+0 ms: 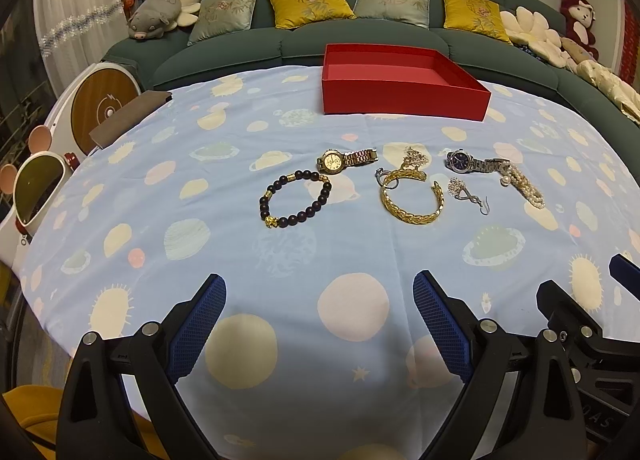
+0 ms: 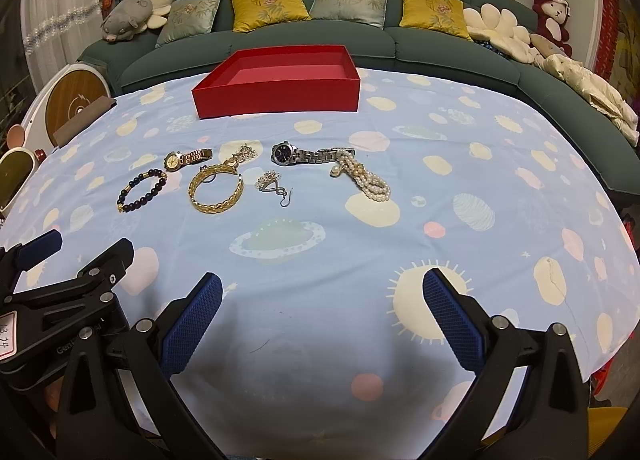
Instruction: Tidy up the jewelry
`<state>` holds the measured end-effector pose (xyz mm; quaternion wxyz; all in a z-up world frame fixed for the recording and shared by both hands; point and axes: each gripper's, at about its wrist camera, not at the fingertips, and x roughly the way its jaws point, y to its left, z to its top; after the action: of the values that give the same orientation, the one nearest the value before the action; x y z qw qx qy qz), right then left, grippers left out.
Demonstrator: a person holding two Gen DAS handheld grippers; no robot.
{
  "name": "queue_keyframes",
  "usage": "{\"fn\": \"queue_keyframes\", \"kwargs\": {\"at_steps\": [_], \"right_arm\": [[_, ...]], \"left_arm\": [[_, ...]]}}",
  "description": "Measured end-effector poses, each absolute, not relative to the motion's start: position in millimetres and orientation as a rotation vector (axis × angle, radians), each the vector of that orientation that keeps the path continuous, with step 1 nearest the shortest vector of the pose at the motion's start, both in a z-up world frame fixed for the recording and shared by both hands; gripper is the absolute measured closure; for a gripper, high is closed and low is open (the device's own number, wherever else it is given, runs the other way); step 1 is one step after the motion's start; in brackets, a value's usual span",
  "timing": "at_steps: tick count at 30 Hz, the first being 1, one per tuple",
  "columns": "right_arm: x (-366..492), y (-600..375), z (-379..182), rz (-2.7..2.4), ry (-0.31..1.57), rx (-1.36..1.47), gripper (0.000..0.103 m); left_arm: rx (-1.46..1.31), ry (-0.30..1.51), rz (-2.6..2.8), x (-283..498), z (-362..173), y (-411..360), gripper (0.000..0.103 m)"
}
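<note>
Jewelry lies in a loose row on the planet-print cloth (image 1: 200,244), on the near side of the empty red box (image 1: 404,88) and apart from it. Nearest the left gripper (image 1: 320,308), whose jaws are spread and empty, sits the beaded bracelet (image 1: 295,198). Nearest the right gripper (image 2: 322,306), likewise released, is the pearl strand (image 2: 366,176), long axis slanting away. A tag beside it reads "13.14".

Open cloth in front of me.
Nothing is blocking my way toward the red box (image 1: 404,86) except the jewelry row (image 1: 400,184) lying before it.
</note>
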<state>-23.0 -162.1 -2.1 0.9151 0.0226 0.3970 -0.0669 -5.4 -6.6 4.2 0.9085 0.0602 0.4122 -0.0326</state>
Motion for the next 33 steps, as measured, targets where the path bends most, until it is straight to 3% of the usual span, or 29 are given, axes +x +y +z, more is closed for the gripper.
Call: {"fn": "queue_keyframes", "kwargs": {"at_steps": [33], "right_arm": [[-20.7, -160.9, -4.3, -0.134, 0.819, 0.053, 0.005]], "left_arm": [[0.115, 0.859, -0.069, -2.6, 1.9, -3.1, 0.012]]}}
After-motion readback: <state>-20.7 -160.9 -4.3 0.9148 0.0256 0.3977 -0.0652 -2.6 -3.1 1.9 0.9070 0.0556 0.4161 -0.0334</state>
